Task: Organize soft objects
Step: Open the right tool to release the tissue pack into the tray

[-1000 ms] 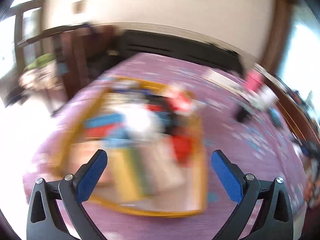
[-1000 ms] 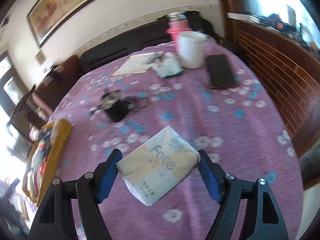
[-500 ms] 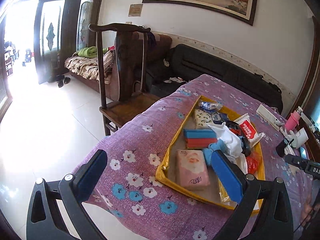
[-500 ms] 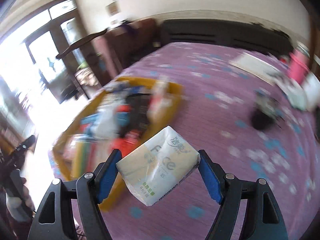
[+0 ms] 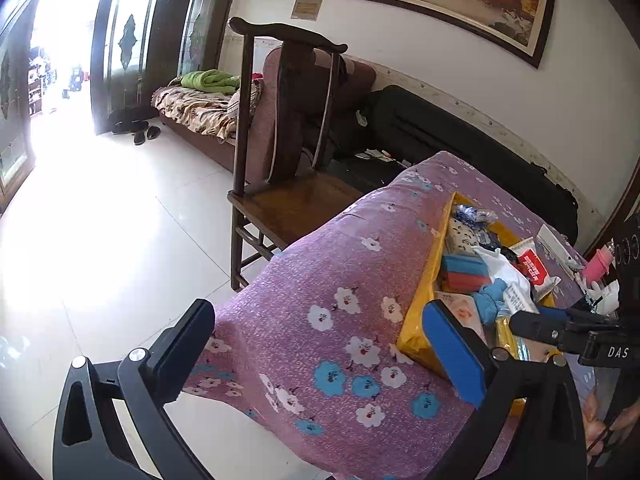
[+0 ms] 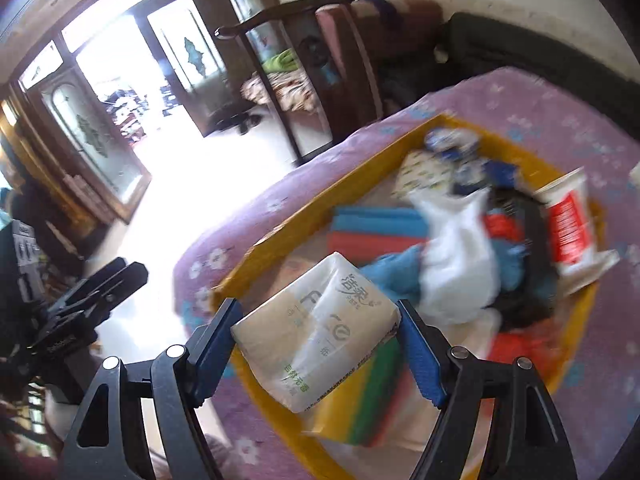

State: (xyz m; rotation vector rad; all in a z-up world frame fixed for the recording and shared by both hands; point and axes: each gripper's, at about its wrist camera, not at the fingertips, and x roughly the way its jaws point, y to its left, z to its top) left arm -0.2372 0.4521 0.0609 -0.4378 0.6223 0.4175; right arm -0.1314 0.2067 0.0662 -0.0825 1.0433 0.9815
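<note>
We hold the tissue pack [image 6: 316,328] clamped between the blue pads of the right gripper [image 6: 318,344], above the near corner of the yellow tray [image 6: 280,232], which sits on the floral tablecloth [image 5: 320,280]. The left gripper [image 5: 324,344] hangs spread wide and empty beside the tray's near wall. We judge that the soft pack could slip or deform under the pinch, and that, let go here, it might land on the crowded pile of cloths [image 6: 452,264] or the rim and tumble out.

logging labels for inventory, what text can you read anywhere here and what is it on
"F ce": tissue pack held in the right gripper; "Face" presumably, one letter lost in a crease.
"DAS": black body of the right gripper, seen from the left wrist view.
Chinese print on the tissue pack and the red-and-white packet: too blurred to read.
</note>
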